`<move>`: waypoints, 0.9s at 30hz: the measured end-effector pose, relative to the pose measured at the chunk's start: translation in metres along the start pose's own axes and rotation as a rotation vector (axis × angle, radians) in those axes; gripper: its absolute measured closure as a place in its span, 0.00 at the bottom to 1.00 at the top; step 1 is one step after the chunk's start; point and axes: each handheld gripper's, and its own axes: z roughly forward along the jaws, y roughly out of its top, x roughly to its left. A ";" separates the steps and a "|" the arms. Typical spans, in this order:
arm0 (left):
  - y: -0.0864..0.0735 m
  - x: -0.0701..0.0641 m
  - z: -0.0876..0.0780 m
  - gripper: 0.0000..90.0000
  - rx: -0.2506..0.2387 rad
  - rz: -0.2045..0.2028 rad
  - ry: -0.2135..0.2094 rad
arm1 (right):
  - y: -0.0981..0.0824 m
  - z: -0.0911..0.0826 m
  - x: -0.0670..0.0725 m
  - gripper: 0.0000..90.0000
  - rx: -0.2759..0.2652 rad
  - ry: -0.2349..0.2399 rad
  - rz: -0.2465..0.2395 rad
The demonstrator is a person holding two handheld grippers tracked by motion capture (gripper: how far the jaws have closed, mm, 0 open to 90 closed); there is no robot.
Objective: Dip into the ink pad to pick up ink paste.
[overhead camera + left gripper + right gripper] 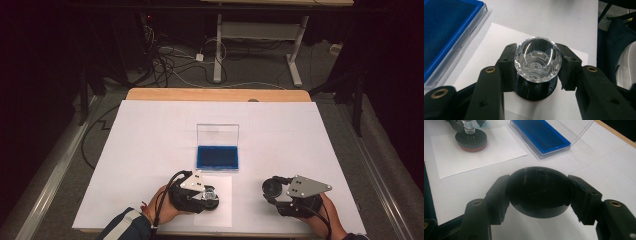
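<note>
My left gripper [202,192] is clenched on a faceted clear knob [538,59]: in the left gripper view both pads press its sides, one on the left and one on the right. The knob sits on top of a round black base [536,91] with a red band at the bottom, and that base stands on a white sheet of paper [222,212] at the near edge of the table [150,135], left of centre. In the right gripper view the base [471,139] and its short clear stem show at the far left, resting on the paper [474,157].

My right gripper [275,192] is clenched on a round black cap [539,191], hollow side up, with a pad against each side of its rim. In the high view the cap [272,187] is near the table's near edge, right of centre, well apart from the knob.

Between the two and farther away, a clear case with a blue lining [217,156] lies open in the middle of the table, its clear lid [217,135] standing up at the far side. The case lies just beyond the paper.
</note>
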 end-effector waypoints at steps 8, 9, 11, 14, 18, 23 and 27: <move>0.001 -0.001 -0.001 0.60 0.002 0.010 0.008 | 0.000 -0.001 0.000 0.42 0.000 -0.003 -0.001; 0.001 -0.001 -0.001 0.60 0.002 0.009 0.007 | 0.000 -0.001 -0.001 0.42 -0.002 -0.003 0.002; 0.001 0.000 -0.001 0.60 -0.005 0.002 0.002 | -0.001 -0.001 -0.001 0.42 -0.002 -0.004 0.001; 0.001 0.000 -0.001 0.60 -0.008 -0.003 0.001 | -0.001 -0.001 -0.001 0.42 -0.002 -0.003 0.000; 0.002 0.000 -0.003 0.60 -0.021 -0.010 -0.011 | 0.000 -0.002 -0.001 0.42 -0.005 -0.005 0.002; 0.005 0.000 -0.009 0.60 -0.037 0.003 0.009 | 0.000 -0.002 -0.001 0.42 -0.005 -0.007 0.001; 0.006 0.002 -0.012 0.60 -0.052 -0.005 0.006 | 0.000 -0.002 -0.001 0.42 -0.006 -0.009 0.000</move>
